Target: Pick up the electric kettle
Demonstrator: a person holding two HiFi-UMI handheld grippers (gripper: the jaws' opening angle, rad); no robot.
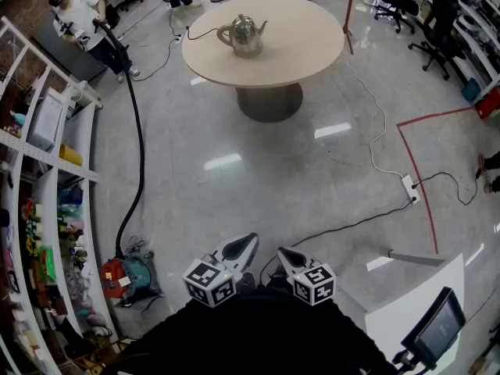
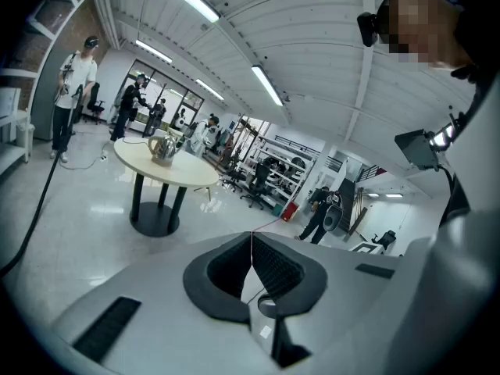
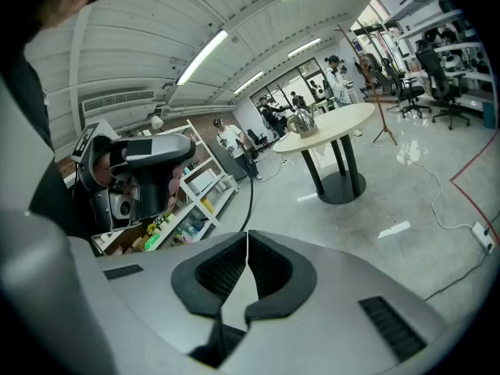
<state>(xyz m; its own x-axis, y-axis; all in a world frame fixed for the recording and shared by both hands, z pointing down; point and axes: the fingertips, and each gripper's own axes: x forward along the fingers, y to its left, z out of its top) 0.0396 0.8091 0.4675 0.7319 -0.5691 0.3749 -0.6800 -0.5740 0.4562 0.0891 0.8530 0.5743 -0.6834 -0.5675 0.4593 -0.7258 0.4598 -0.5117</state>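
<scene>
The electric kettle (image 1: 244,35) stands on the round table (image 1: 312,53), well apart from the tongs, at about twelve o'clock from them. The left gripper (image 1: 241,247) and right gripper (image 1: 291,258) are both clenched, empty.

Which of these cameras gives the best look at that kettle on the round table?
The head view: the kettle stands unobstructed on the table, with its spout and handle clear. The left gripper view and the right gripper view both show it only as a small, distant shape on the tabletop.
</scene>
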